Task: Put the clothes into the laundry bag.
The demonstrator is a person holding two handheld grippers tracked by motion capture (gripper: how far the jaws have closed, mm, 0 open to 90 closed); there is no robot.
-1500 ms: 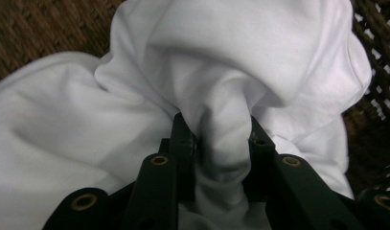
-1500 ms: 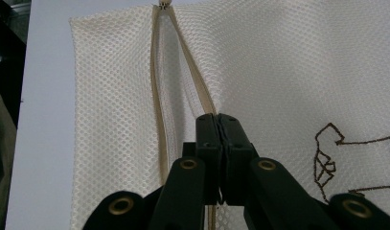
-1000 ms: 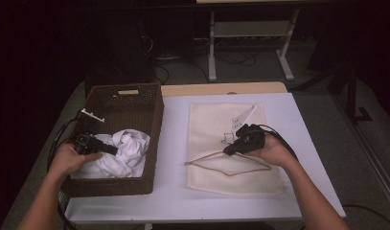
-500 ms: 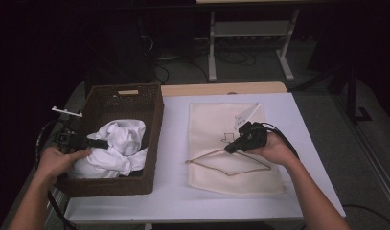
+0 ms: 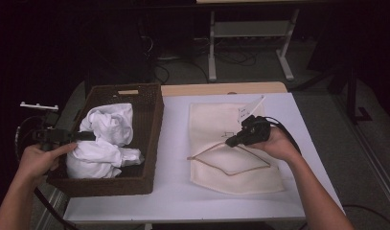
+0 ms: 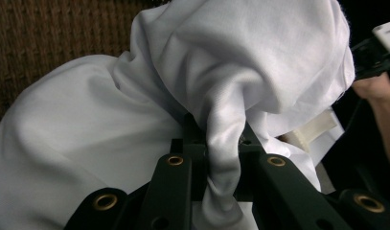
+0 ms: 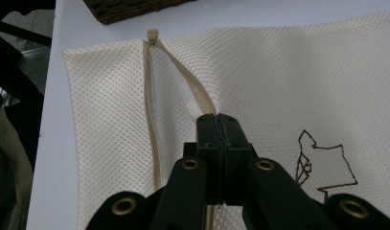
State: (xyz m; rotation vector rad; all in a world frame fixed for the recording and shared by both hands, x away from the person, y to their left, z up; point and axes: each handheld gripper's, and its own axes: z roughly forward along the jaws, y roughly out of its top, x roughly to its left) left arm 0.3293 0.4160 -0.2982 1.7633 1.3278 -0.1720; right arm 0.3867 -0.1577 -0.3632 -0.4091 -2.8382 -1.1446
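High view: my left hand-held gripper (image 5: 80, 136), frame left, pinching white garment (image 5: 106, 139) in wicker basket (image 5: 152, 124); my right hand-held gripper (image 5: 231, 142), centre-right, lifts zipper edge of mesh bag (image 5: 240, 172) on table (image 5: 173, 158).

Left gripper view: jaws clamped on cloth fold.

Right gripper view: jaws pressed together on upper zipper tape (image 7: 195, 91), mouth parted.

Step, I judge: carrying garment to bag. Next: hold mouth wide, feed cloth in.

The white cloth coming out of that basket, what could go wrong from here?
The left gripper pinches just one narrow fold of the white cloth, so it could slip free. Most of the cloth sits in the wicker basket and might drag it. The right gripper holds one zipper edge of the mesh bag; the gap looks narrow.
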